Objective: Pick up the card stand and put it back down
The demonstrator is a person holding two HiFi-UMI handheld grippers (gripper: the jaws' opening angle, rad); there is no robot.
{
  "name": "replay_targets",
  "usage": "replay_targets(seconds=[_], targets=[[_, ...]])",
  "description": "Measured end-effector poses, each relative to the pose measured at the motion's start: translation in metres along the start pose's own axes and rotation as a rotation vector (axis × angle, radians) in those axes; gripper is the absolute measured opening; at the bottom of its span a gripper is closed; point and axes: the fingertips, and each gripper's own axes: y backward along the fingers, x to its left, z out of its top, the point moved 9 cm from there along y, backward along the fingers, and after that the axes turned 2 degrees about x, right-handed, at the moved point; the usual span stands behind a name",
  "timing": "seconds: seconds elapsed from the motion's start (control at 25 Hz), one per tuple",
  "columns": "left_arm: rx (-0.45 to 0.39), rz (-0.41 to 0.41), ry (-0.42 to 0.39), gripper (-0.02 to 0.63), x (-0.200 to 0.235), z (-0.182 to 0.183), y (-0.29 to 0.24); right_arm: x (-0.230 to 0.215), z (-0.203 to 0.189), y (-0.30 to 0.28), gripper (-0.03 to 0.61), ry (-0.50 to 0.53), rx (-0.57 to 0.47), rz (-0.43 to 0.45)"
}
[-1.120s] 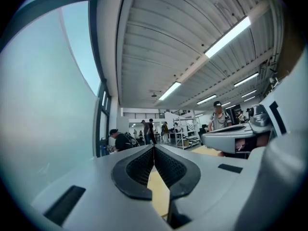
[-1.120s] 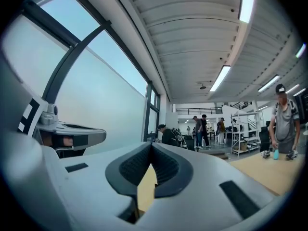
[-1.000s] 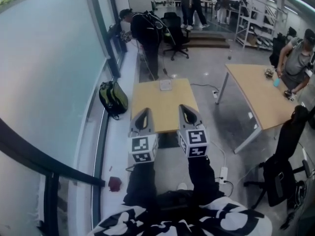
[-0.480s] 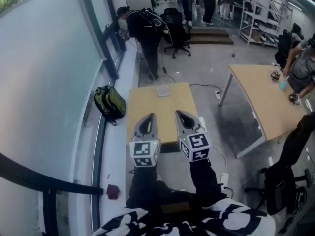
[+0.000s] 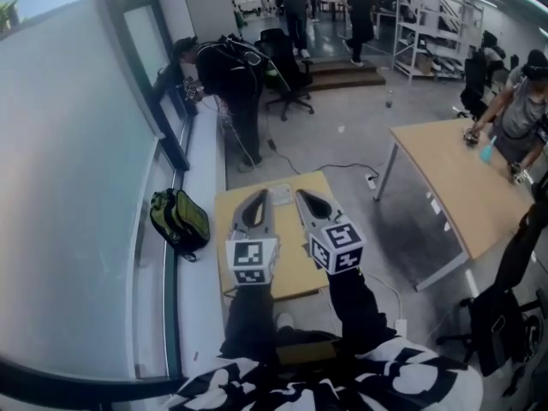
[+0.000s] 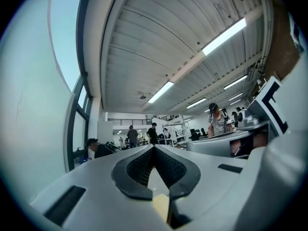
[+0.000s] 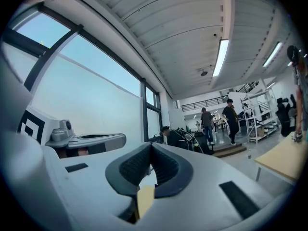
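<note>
A small pale card stand (image 5: 282, 193) sits near the far edge of a small wooden table (image 5: 228, 229) in the head view. Both grippers are held side by side above that table, pointing away from me. My left gripper (image 5: 256, 196) is shut with nothing in it; in the left gripper view its jaws (image 6: 154, 148) meet at the tips. My right gripper (image 5: 302, 197) is shut and empty too, its tips (image 7: 151, 146) together in the right gripper view. The card stand lies between and just beyond the two tips, touched by neither.
A green backpack (image 5: 179, 221) lies on the floor left of the table by the window wall. A person (image 5: 224, 68) bends over beyond it, beside an office chair (image 5: 285, 65). A larger wooden table (image 5: 458, 187) stands to the right with a person (image 5: 522, 110) at it.
I have come closer to the small table: it has slid down the head view and both grippers now reach over it. Both stay shut.
</note>
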Motion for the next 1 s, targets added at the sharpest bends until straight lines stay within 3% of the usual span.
replay_targets(seconds=[0.24, 0.4, 0.56, 0.8, 1.0], targets=[[-0.016, 0.052, 0.006, 0.006, 0.075, -0.012, -0.051, -0.001, 0.003, -0.082, 0.021, 0.039, -0.001, -0.051], [0.022, 0.034, 0.078, 0.006, 0.105, -0.042, -0.073, 0.008, -0.013, -0.113, 0.021, 0.105, 0.032, -0.043], [0.088, -0.028, 0.131, 0.006, 0.109, -0.076, -0.089, 0.001, -0.033, -0.127, 0.021, 0.128, 0.089, -0.072], [0.140, -0.115, 0.115, 0.006, 0.112, -0.107, -0.108, -0.005, -0.063, -0.154, 0.021, 0.106, 0.173, 0.022], [0.227, -0.113, 0.138, 0.006, 0.118, -0.143, -0.123, -0.028, -0.094, -0.177, 0.021, 0.049, 0.213, 0.003]])
